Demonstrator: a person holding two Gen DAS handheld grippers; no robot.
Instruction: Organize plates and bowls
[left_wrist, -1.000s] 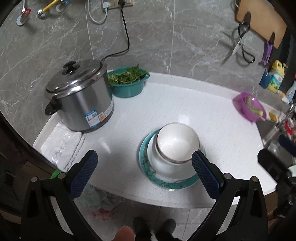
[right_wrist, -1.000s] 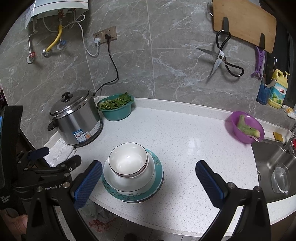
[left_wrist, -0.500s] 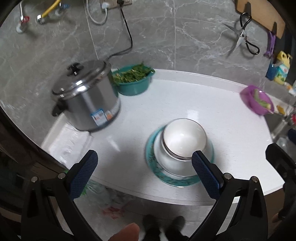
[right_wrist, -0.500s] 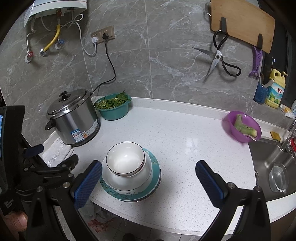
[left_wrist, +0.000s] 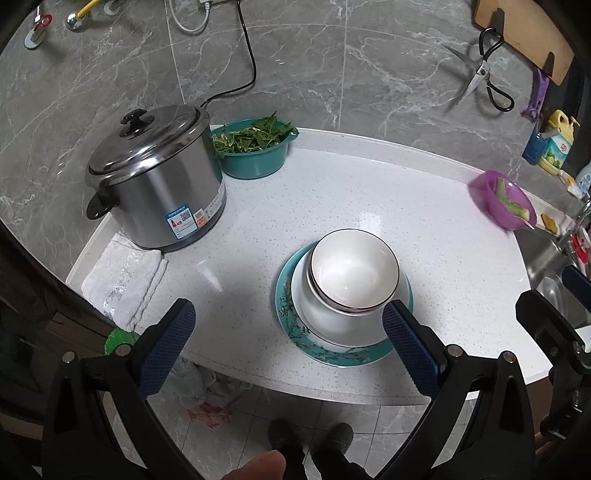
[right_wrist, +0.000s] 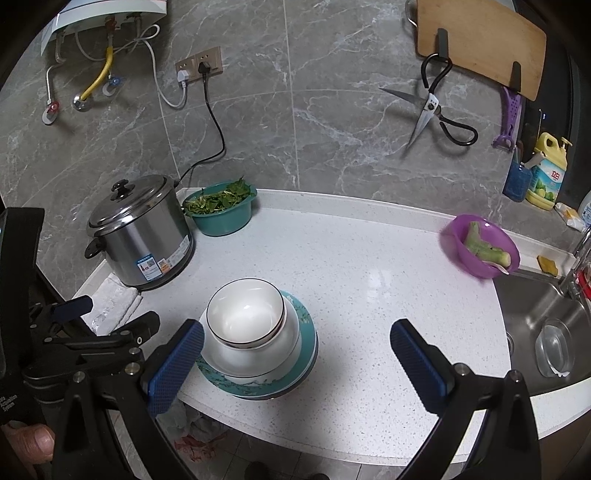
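Observation:
A white bowl with a dark rim sits nested in a larger white bowl, which stands on a teal patterned plate near the counter's front edge. My left gripper is open and empty, above and in front of the stack. My right gripper is open and empty, just right of the stack. The left gripper also shows in the right wrist view.
A steel rice cooker stands at back left beside a teal basin of greens. A white cloth lies at the left edge. A purple bowl sits by the sink.
Both grippers drifted slightly; the stack looks a little lower and farther left in the left wrist view. Nothing was grasped or moved.

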